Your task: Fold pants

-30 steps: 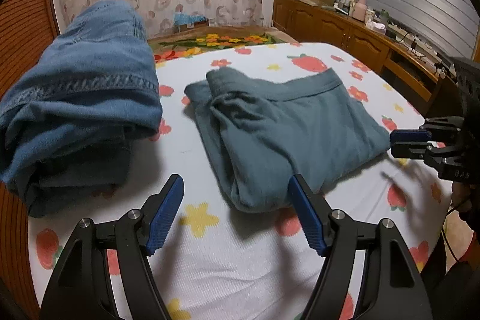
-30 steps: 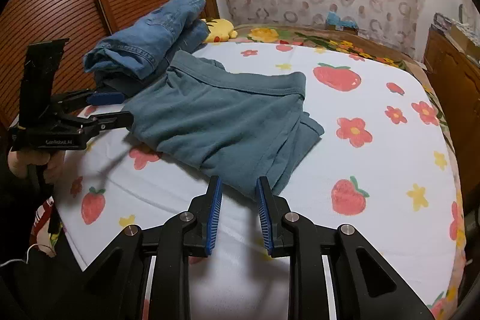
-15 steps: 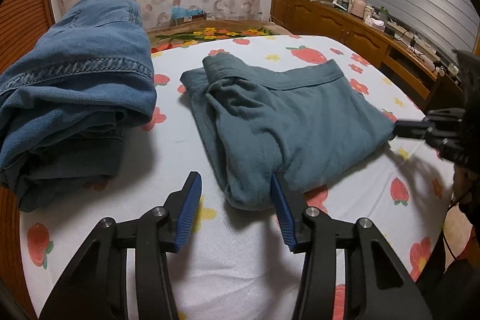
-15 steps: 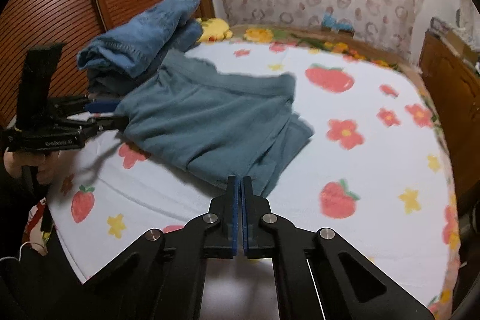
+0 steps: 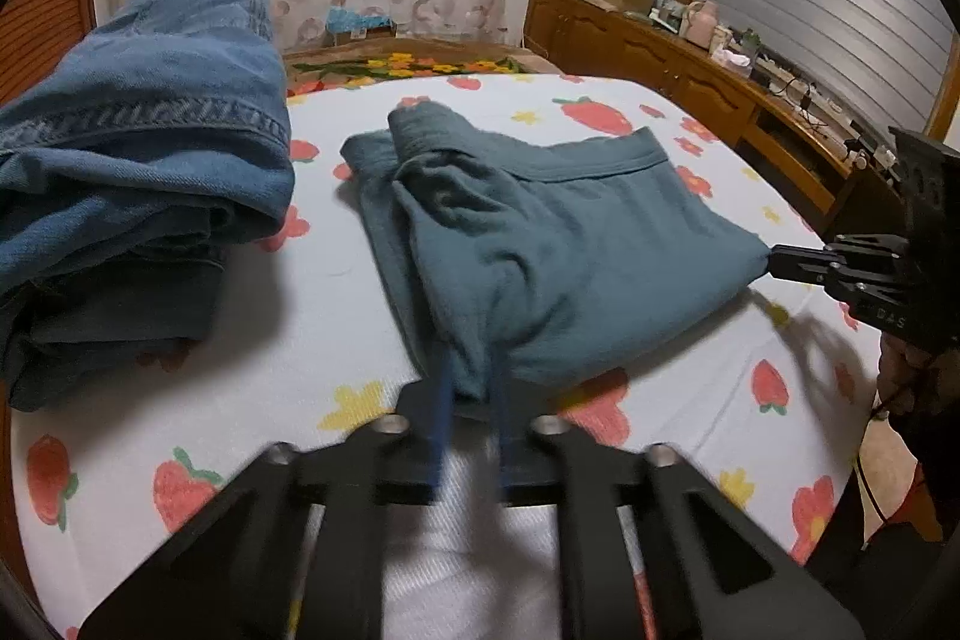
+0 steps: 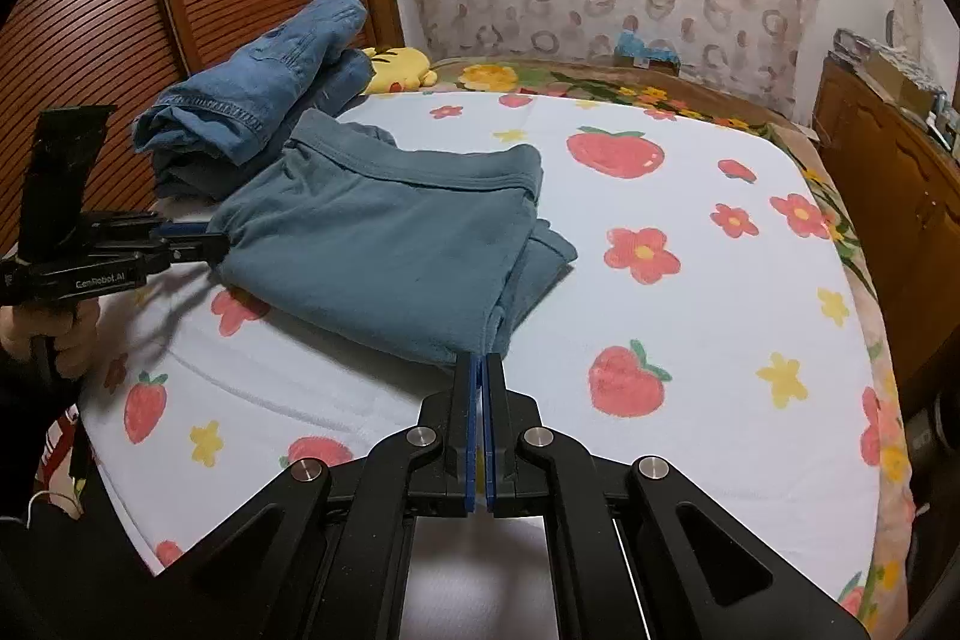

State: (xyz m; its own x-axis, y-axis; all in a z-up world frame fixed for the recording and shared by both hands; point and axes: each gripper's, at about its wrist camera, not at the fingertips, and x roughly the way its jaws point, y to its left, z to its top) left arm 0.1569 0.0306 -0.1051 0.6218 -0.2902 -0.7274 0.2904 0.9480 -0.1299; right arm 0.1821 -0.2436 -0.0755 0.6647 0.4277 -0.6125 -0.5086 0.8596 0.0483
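Here the pants (image 5: 540,244), soft teal knit folded into a rough rectangle, lie on the bed (image 6: 690,316), their long axis running between the two tools and the banded waist along the far edge. The left hand-held gripper (image 5: 471,394) pinches one near corner, blue pads almost together on the cloth. The right hand-held gripper (image 6: 481,370) is clamped on the other corner. Folded denim jeans (image 5: 132,148) lie just left of them.

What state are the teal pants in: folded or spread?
Folded: the teal pants lie as a compact layered rectangle on the bed, edges stacked.
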